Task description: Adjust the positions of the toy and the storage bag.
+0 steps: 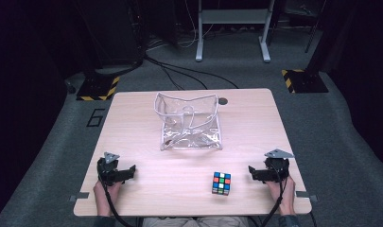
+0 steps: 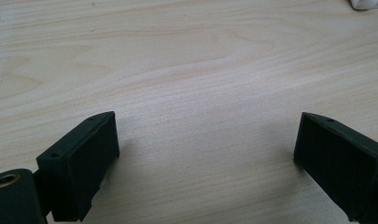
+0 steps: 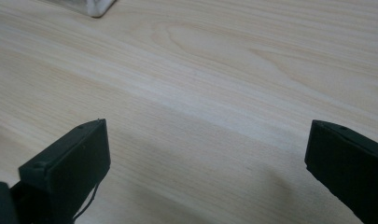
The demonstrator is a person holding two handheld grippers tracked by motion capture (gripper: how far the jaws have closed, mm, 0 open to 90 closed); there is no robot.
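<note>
The left gripper (image 1: 131,171) rests low on the wooden table (image 1: 132,123), near the front edge on the person's left side; its two black jaws stand wide apart and nothing is between them, only bare wood, as the left gripper view (image 2: 205,154) shows clearly. The right gripper (image 1: 251,171) lies in the same manner on the person's right side, near the front edge; its jaws are also spread wide, with bare table between them in the right gripper view (image 3: 207,158). The two grippers point toward each other across the table.

The colourful puzzle cube (image 1: 221,183) stands on the table between the two pairs of fingertips, much closer to the right gripper's tips than to the left ones, and a little nearer to the person than both; it touches no jaw. The clear plastic pouch (image 1: 190,122) lies beyond the fingers of both grippers, toward the far side of the table and about midway between them, well apart from the cube; one white-edged corner of it appears far past the jaws in the left gripper view (image 2: 367,3) and in the right gripper view (image 3: 97,6).
</note>
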